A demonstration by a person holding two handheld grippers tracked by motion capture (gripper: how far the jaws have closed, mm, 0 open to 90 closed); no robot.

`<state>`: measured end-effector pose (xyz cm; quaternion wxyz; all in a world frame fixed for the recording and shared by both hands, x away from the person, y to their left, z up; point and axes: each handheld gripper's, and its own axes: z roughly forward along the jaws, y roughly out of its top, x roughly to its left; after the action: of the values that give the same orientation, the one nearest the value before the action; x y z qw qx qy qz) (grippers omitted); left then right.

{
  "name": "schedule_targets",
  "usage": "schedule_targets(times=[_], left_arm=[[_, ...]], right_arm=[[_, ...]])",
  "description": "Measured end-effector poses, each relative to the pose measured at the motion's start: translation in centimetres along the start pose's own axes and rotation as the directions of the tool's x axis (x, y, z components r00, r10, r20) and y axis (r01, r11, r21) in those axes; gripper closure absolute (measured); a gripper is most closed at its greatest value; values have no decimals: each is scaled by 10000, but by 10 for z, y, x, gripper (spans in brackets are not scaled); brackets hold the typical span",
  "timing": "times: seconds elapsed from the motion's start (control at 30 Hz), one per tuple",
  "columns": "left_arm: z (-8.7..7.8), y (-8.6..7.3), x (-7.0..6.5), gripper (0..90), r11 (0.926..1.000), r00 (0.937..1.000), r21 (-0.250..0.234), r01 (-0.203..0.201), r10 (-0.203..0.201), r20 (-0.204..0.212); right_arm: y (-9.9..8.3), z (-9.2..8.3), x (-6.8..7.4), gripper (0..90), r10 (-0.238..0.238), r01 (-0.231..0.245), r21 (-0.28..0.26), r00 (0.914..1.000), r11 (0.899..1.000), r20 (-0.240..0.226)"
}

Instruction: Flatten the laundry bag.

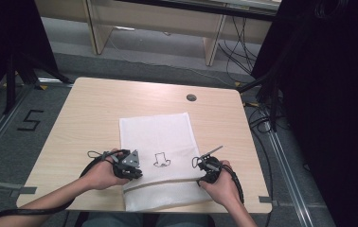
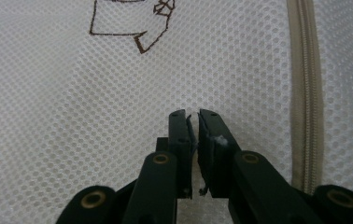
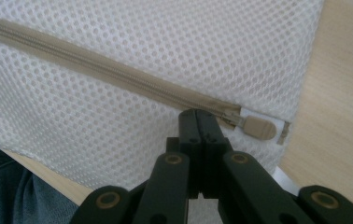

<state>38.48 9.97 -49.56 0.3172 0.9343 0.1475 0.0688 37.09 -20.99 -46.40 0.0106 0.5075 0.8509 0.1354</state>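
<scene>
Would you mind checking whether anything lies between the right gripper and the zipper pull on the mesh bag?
Nothing visible does: the right gripper, jaws shut, sits beside the zipper pull on the mesh bag.

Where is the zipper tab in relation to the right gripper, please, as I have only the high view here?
Observer: The tan tab lies flat at the end of the zipper, just beside the right gripper and outside its closed jaws.
Operator: Thank you. Is the zipper done up?
Observer: Yes, along the stretch in the right gripper view its teeth are closed right up to the tab.
Operator: And what about the left gripper?
Observer: The left gripper has its jaws nearly together over the mesh bag, with the zipper off to one side. I cannot tell whether it pinches any mesh.
</scene>
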Motion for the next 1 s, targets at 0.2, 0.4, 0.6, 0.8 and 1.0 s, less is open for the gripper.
schedule_targets(times=[0.2, 0.4, 0.6, 0.8, 1.0], left_arm=[[1, -2, 3, 827, 9995, 9999, 311, -99, 101, -69], [1, -3, 8, 825, 9991, 9991, 376, -191, 205, -368], [-1, -4, 14, 825, 9986, 9973, 511, -145, 181, -711], [-3, -8, 19, 828, 9981, 9946, 607, -80, 142, -1027], [-8, -13, 18, 827, 9977, 9936, 671, 132, -55, -1128]], right_arm=[[-4, 10, 1, 900, -171, 174, 399, 9998, 9991, -93], [-6, 12, 5, 900, -251, 258, 526, 9996, 9983, -142], [-8, 13, 18, 900, -572, 588, 711, 9981, 9957, -239], [-9, 15, 36, 900, -932, 970, 872, 9945, 9915, -469], [-10, 16, 45, 900, -1040, 1121, 990, 9911, 9888, -834]])
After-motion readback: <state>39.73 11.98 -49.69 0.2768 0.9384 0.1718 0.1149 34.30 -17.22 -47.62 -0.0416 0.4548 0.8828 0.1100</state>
